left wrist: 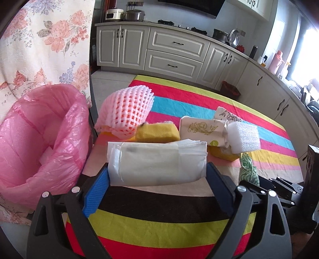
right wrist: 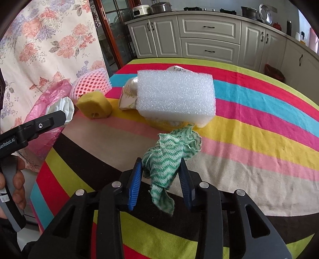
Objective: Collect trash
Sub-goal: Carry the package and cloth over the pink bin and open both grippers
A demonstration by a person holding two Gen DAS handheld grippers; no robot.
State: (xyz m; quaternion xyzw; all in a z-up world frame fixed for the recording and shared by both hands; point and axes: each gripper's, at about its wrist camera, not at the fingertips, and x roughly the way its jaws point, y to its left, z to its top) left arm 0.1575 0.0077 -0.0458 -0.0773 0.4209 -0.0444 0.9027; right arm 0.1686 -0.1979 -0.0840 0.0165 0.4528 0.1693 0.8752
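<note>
Left gripper [left wrist: 157,169] clamped on a white wrapper [left wrist: 157,161], just right of the pink-lined bin [left wrist: 39,139]. Right gripper [right wrist: 161,169] clenched on a green patterned cloth [right wrist: 169,151], lifted above the striped tablecloth [right wrist: 259,139], further right of the bin, near a white foam block [right wrist: 175,95].

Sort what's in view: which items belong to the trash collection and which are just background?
Job:
left gripper shut on white packet
right gripper shut on green cloth
pink-lined bin
foam fruit net
yellow sponge
white foam block
printed wrapper

Lying about:
striped tablecloth
kitchen cabinets
cookers
floral curtain
</note>
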